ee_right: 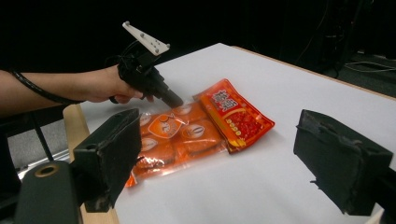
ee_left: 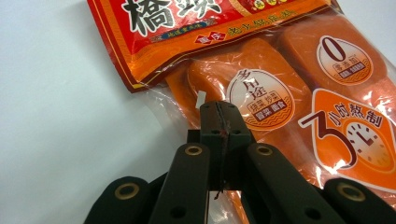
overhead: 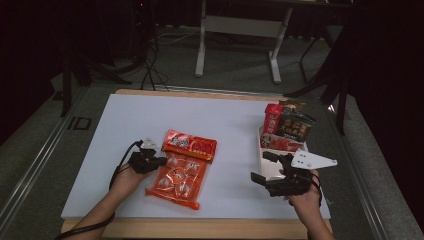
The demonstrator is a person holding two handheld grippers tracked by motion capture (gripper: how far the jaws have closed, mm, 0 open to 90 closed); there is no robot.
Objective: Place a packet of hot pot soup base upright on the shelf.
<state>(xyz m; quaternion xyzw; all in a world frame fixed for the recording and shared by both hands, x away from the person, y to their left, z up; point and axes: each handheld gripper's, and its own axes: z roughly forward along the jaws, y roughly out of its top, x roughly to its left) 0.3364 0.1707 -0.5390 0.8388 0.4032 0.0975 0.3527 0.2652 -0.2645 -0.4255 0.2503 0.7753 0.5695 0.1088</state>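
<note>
- Orange seasoning bag lies flat on the white table, left of centre, with its red printed header at the far end and its clear window of orange blocks at the near end.
- Left claw sits at the bag's left edge, about midway along it. In the left gripper view the jaws are pressed together tip to tip at the clear plastic margin of the bag. Whether a fold of film is pinched between them cannot be told.
- Left hand enters from the near edge of the table; a black cable trails back along the forearm.
- Right claw hovers at the right side of the table, well apart from the bag. Its jaws stand wide apart with nothing between them, as the right gripper view confirms.
- Right hand holds that claw just in front of a white tray.
- White tray stands near the right edge of the table and holds several upright snack packets, red and dark.
- Beyond the far edge of the table, a white desk frame stands on the grey floor.
</note>
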